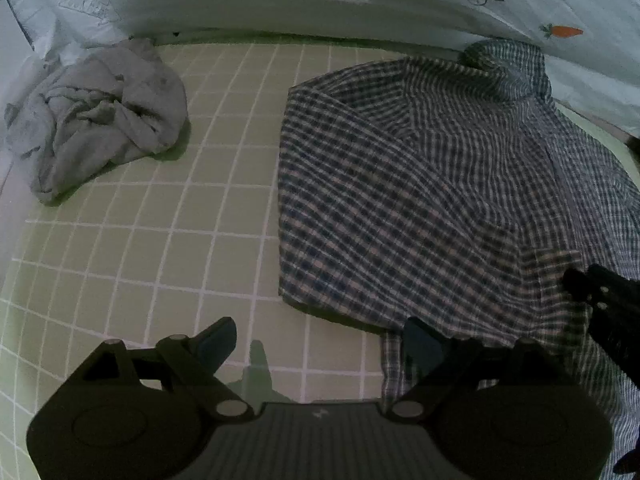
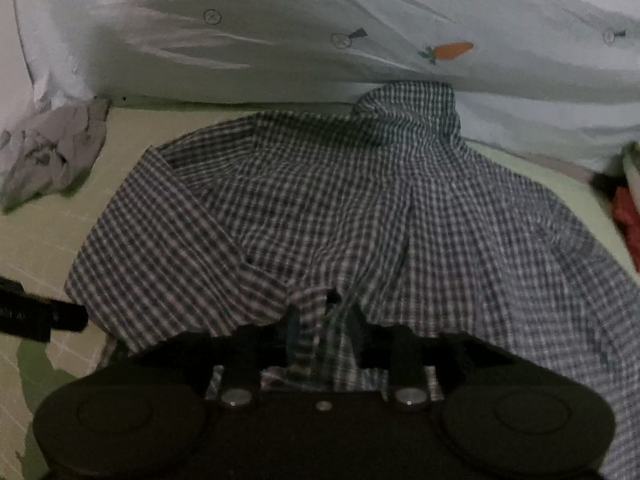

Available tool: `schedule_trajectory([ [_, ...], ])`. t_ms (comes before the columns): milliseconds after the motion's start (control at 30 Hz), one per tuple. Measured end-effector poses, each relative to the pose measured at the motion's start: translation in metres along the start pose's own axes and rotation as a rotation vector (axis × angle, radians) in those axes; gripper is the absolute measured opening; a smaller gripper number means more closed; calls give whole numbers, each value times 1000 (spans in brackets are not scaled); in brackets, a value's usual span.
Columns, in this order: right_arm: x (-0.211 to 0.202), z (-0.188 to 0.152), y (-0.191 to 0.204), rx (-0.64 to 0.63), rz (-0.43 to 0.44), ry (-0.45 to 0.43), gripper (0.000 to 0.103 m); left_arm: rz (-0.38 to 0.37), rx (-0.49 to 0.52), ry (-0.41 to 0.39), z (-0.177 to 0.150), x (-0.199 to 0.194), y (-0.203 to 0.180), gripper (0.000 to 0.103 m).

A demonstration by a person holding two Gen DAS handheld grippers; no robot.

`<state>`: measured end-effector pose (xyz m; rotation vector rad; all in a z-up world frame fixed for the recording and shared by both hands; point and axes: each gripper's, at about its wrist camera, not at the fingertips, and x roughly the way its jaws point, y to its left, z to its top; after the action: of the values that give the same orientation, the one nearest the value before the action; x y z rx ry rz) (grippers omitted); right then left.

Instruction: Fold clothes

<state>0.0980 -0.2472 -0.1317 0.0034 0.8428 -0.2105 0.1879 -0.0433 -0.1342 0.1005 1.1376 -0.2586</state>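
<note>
Checked shirt (image 2: 340, 208) lies spread on the green grid mat (image 1: 140, 248), collar towards the white sheet (image 2: 280, 20). Right gripper (image 2: 322, 320) pinches its near hem; left gripper (image 1: 316, 344) hovers wide apart beside it. Grey cloth (image 1: 100, 112) sits crumpled far left

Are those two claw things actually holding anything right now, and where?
The right gripper pinches the checked shirt at a bunched bit of fabric near its bottom edge. The left gripper is open and holds nothing.
</note>
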Motion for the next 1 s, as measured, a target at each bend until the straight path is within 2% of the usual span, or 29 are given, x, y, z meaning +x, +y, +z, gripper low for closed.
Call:
schedule_trajectory([
  [67,1,1,1,-12,19,-11,1,6,-4,4,1,2,0,91],
  [233,-11,11,5,-28,50,-78,0,20,-10,7,3,3,1,91],
  [333,-20,22,-7,2,52,-128,0,29,-12,8,5,4,3,91],
  [567,-2,56,-99,128,-111,-187,0,67,-17,20,10,6,0,91],
  [667,8,65,-155,202,-208,-199,0,90,-4,7,12,1,-4,91],
  [800,15,55,-197,248,-279,-197,0,123,1,-22,16,-9,-11,91],
  [1000,26,40,-260,315,-385,-193,2,178,-45,-76,23,-28,-24,91],
])
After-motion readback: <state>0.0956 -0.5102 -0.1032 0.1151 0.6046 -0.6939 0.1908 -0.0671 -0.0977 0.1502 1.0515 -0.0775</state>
